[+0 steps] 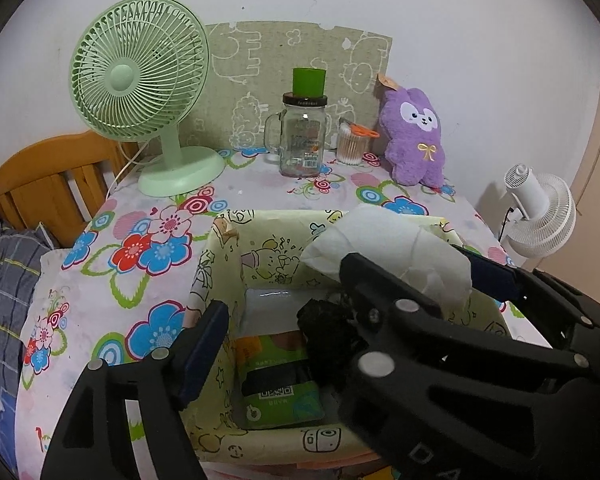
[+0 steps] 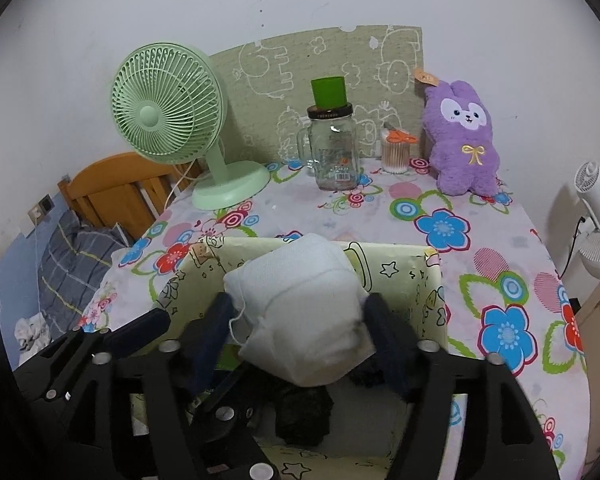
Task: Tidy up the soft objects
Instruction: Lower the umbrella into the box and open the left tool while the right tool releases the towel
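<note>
Over the patterned box [image 2: 404, 268], the right gripper [image 2: 300, 320] stands partly open around a white folded cloth [image 2: 300, 312], pads barely touching. The left gripper [image 1: 284, 316] hangs open, empty. Black fabric [image 1: 328, 336] and a green packet [image 1: 280, 388] already lie inside (purple plush [image 2: 464, 144] remains outside).

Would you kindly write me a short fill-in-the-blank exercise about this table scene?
1. The plush toy at the back of the table is ____ in colour.
2. On the glass jar stands a ____ cup.
3. The white folded cloth sits above the open ____.

Missing words: purple; green; box
</note>
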{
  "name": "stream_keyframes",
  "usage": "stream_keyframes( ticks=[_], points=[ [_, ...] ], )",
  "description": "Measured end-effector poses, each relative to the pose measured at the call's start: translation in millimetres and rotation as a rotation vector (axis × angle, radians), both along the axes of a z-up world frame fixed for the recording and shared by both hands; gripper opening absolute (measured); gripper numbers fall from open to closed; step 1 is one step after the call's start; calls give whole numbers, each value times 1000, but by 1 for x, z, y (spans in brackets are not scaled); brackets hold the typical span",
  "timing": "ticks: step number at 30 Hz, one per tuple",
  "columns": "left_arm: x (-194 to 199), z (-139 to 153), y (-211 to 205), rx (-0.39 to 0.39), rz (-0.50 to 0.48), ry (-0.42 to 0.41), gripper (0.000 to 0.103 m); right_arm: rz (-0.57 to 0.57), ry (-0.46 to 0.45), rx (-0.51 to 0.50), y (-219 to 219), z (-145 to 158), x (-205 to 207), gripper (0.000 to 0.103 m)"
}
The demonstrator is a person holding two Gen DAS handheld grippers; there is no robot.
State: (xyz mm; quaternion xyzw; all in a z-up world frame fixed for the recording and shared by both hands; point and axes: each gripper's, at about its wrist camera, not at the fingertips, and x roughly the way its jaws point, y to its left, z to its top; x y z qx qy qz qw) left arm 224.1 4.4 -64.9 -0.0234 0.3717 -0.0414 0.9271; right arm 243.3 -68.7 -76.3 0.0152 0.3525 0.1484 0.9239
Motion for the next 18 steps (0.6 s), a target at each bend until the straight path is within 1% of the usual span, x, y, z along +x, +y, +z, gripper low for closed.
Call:
stream_keyframes(
  ticks=[1,4,7,18],
  points=[
    [-1,0,0,0,-2,-4,84,2,-2,-1,0,0,0,79],
    [-4,3,-1,5,-3,-14,84,1,-9,-8,0,1,-2,87],
    [-7,4,-2,6,-4,-17,85,-2,-14,-21,0,2,-4,91],
    [-26,15,-9,5,-14,-46,85,-21,-39,-27,-6,13,-25,92]
  ],
)
